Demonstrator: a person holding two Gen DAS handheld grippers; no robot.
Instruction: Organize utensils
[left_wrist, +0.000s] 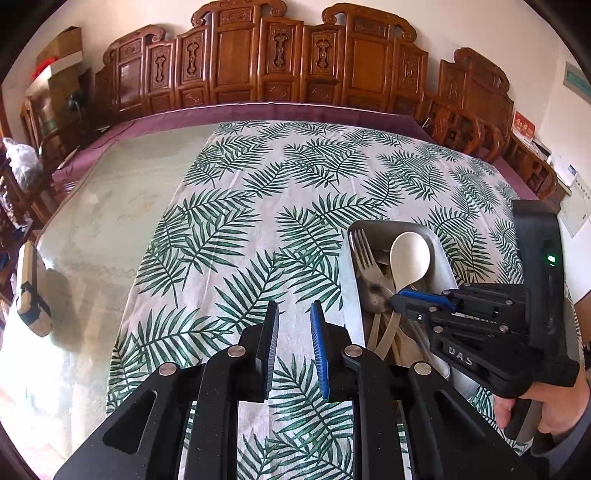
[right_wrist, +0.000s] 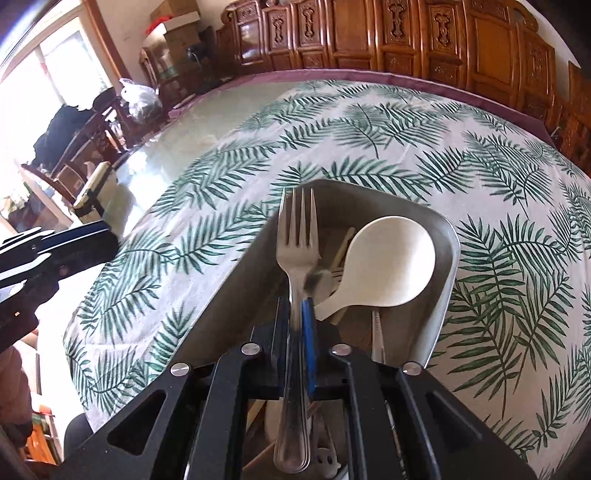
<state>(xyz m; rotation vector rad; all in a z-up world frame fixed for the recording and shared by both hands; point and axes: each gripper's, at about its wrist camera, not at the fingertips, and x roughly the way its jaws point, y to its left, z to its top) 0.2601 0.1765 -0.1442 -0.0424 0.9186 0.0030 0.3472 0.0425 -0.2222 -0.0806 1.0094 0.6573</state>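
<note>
A metal tray (right_wrist: 448, 273) sits on the leaf-print cloth and holds several utensils, among them a cream spoon (right_wrist: 388, 264) and chopsticks. My right gripper (right_wrist: 297, 306) is shut on a steel fork (right_wrist: 297, 236), tines pointing away, just above the tray. In the left wrist view the tray (left_wrist: 347, 266), the spoon (left_wrist: 410, 256), forks (left_wrist: 364, 253) and the right gripper (left_wrist: 400, 299) lie at the right. My left gripper (left_wrist: 293, 325) is open and empty over the cloth, left of the tray.
The leaf-print cloth (left_wrist: 258, 206) covers the right part of a glass-topped table (left_wrist: 122, 192). A small wooden block with black tape (left_wrist: 31, 295) lies at the table's left edge. Carved wooden chairs (left_wrist: 280, 62) line the far side.
</note>
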